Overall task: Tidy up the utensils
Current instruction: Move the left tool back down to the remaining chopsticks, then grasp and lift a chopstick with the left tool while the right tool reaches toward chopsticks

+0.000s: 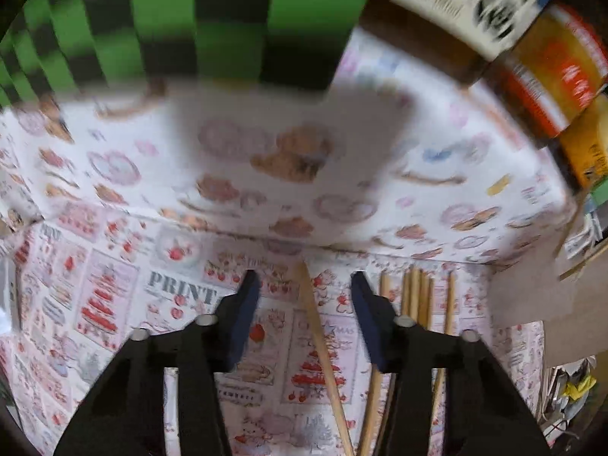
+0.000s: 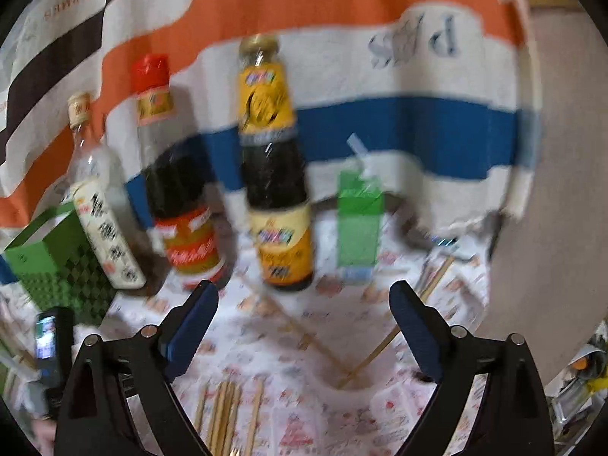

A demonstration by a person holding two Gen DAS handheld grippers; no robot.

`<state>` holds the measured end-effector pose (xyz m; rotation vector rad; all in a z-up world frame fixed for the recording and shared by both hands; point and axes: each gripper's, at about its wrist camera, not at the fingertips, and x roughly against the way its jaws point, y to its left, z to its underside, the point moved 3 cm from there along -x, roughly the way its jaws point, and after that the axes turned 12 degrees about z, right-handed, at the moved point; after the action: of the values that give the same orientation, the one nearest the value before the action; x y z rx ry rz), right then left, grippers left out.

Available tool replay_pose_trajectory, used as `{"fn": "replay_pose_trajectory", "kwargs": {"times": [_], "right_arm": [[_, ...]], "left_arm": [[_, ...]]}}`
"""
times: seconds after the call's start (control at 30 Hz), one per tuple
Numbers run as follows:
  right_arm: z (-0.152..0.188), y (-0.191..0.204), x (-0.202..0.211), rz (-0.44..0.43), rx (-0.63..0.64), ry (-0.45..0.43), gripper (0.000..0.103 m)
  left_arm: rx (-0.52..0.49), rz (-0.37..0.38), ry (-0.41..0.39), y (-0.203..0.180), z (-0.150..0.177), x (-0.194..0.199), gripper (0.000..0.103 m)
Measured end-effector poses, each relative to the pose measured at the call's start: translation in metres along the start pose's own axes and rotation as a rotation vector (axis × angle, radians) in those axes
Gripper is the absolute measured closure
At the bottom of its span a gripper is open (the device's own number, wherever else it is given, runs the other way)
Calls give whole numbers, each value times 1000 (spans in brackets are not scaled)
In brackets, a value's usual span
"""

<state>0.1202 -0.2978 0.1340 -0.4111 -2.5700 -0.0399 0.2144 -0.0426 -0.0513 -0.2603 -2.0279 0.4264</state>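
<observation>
In the left wrist view my left gripper (image 1: 306, 285) is open, its blue pads either side of one wooden chopstick (image 1: 319, 342) that lies on the patterned paper. A bundle of several chopsticks (image 1: 416, 296) lies just right of the right finger. In the right wrist view my right gripper (image 2: 304, 300) is open and empty above the paper. A group of chopsticks (image 2: 228, 410) lies at the bottom between its fingers, and a lone chopstick (image 2: 380, 349) lies slanted to the right.
Three sauce bottles (image 2: 275, 174) stand at the back with a green carton (image 2: 359, 220) and a green box (image 2: 49, 262). A striped cloth (image 2: 380, 76) hangs behind. A green chequered box (image 1: 190, 19) and bottles (image 1: 551, 76) edge the left view.
</observation>
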Motion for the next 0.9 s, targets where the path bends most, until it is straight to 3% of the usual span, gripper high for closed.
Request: {"fn": "replay_pose_trajectory", "kwargs": {"times": [0.07,0.2,0.27,0.33,0.4,0.5,0.63,0.83,0.9], "right_arm": [[1,1,-1,-17,-10,9,10],[6,10,-7,27,26,18,10],[12,15,-17,16,27,66,10],[16,18,-23,1,26,96,11],[20,20,-27,-2,37,115,18],[22,20,-29,11,38,124,20],[26,18,-37,-16,11,175,23],[43,42,-49,-148,10,297,44],[54,57,-56,-158,49,336,59]], "left_arm": [[53,3,-20,5,4,-6,72],[1,-1,-35,-3,7,-14,72],[-7,30,-4,-6,9,-21,72],[-8,13,6,-6,11,-25,73],[-32,-7,14,-5,12,-32,76],[-54,-36,-3,-8,12,-34,92],[-82,-44,-14,-17,16,-41,94],[-125,-77,-37,-26,25,-50,93],[-148,-86,-34,-32,26,-55,93]]}}
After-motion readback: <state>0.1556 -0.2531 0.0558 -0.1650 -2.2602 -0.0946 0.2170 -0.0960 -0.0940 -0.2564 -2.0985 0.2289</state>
